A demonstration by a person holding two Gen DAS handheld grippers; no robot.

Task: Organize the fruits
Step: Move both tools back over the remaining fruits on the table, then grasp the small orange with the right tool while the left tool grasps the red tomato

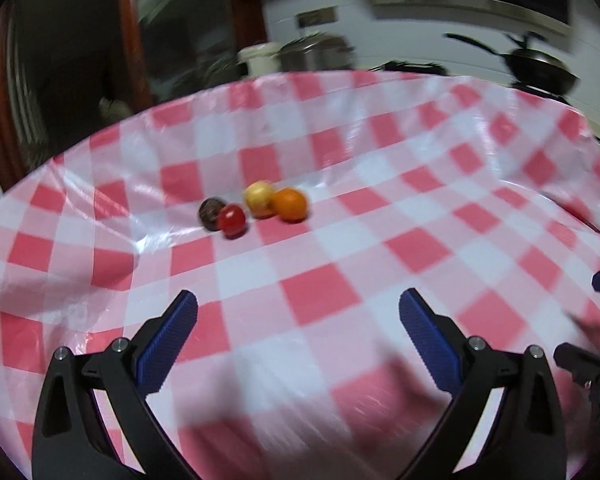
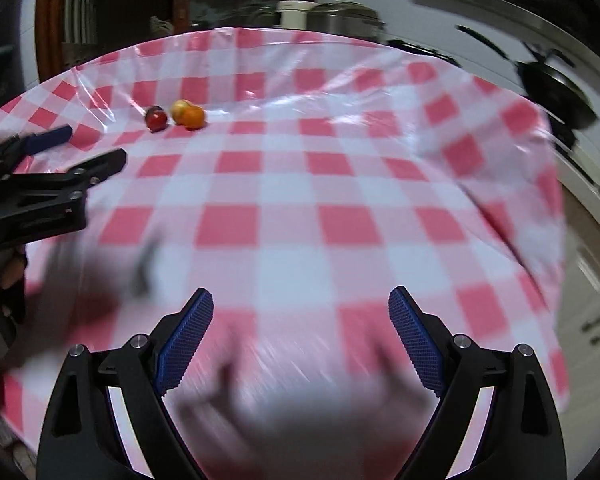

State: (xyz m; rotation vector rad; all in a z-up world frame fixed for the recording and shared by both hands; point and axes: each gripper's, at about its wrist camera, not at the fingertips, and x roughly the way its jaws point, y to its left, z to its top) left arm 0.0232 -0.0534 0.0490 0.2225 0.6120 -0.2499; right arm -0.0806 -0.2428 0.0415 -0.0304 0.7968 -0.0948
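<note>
both the left gripper (image 1: 298, 312) and right gripper (image 2: 301, 308) are hanging wide open and empty, well short of the fruits (image 1: 256, 208) clustering on the checked tablecloth (image 1: 340, 240), likely readying a first pick.

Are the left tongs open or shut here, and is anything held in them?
Open and empty. In the left wrist view the left tongs have their blue pads spread wide with only checked tablecloth between them; the fruits lie farther ahead.
</note>
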